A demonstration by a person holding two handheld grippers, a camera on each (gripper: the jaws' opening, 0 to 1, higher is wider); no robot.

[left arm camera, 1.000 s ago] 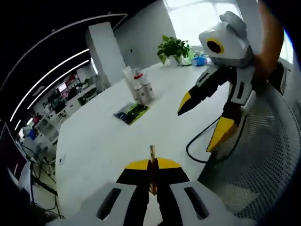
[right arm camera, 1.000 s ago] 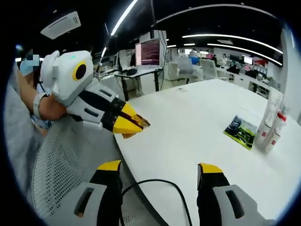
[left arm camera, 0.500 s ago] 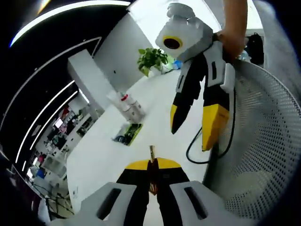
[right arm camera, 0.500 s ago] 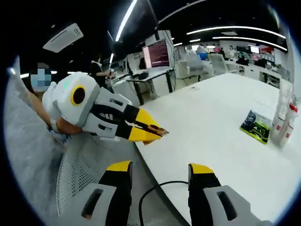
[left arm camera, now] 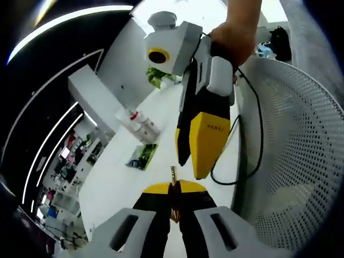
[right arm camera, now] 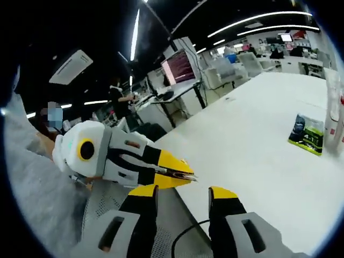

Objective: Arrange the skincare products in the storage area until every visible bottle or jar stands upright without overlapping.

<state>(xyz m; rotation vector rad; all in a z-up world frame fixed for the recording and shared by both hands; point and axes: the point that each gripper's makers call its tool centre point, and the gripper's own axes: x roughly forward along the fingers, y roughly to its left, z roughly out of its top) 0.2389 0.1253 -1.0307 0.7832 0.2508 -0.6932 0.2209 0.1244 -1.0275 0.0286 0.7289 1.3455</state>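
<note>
L gripper [left arm camera: 173, 200] jaws pinched shut on a thin gold-brown strip, identity unclear | R gripper [right arm camera: 179, 194] jaws parted, nothing held | skincare bottles [left arm camera: 137, 122] + green sachet [left arm camera: 141, 156] grouped at far end of white table [left arm camera: 113, 177], well apart from both | step: approach – bring R gripper in low, take one bottle by its body, avoid black cable [left arm camera: 248, 145] at near table edge.

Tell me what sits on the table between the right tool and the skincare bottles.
In the right gripper view, a green-and-black sachet lies flat on the white table between the right tool and the bottles; otherwise bare tabletop.
</note>
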